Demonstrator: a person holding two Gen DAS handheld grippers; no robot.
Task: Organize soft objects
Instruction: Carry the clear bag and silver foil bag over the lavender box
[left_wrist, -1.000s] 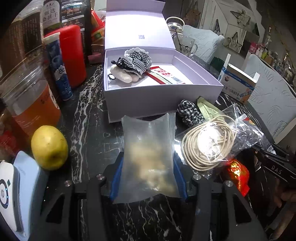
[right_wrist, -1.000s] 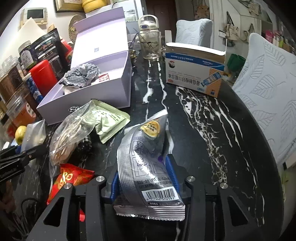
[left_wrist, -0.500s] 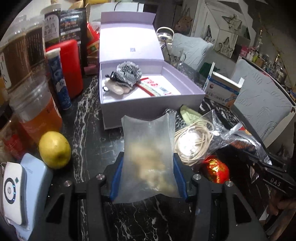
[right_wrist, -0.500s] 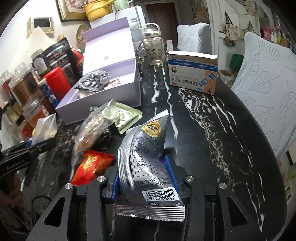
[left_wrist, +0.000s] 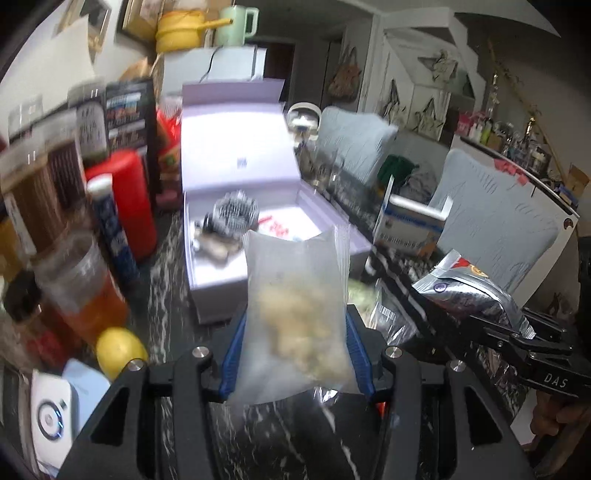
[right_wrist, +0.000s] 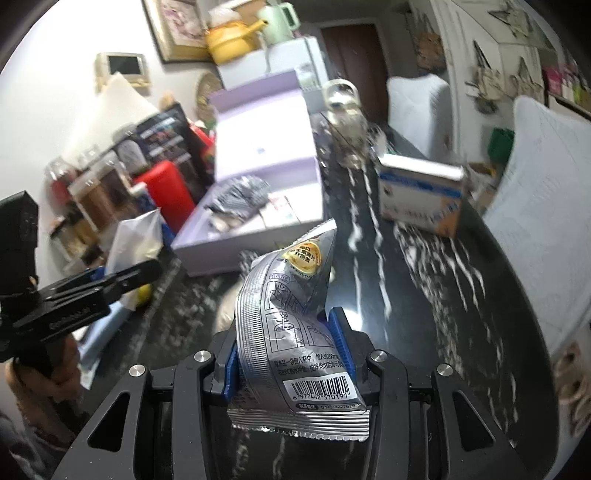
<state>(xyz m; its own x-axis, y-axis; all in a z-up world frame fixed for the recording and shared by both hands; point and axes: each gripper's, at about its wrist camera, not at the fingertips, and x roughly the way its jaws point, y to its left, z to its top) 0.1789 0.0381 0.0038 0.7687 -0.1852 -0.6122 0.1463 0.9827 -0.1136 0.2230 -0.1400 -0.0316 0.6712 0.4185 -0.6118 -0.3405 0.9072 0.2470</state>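
Observation:
My left gripper (left_wrist: 295, 354) is shut on a clear plastic bag (left_wrist: 295, 310) with pale yellowish contents, held up above the black marble table. My right gripper (right_wrist: 288, 350) is shut on a silver foil packet (right_wrist: 291, 332) with a barcode, also lifted. The open lilac box (left_wrist: 273, 218) lies ahead in both views (right_wrist: 258, 221); it holds a black-and-white checked cloth (left_wrist: 236, 210) and a red-and-white packet (left_wrist: 275, 225). The right gripper with its silver packet (left_wrist: 469, 291) shows at the right of the left wrist view. The left gripper's bag (right_wrist: 136, 240) shows at the left of the right wrist view.
A red canister (left_wrist: 129, 203), a blue tube (left_wrist: 112, 229), a cup of orange drink (left_wrist: 85, 291), a lemon (left_wrist: 120, 347) and jars stand left. A blue-and-white carton (right_wrist: 421, 199) and a glass jar (right_wrist: 343, 122) stand right of the box. White chairs ring the table.
Both grippers have risen well above the table with their packets, so the views now look higher into the room. The loose items on the table have dropped out of sight below.

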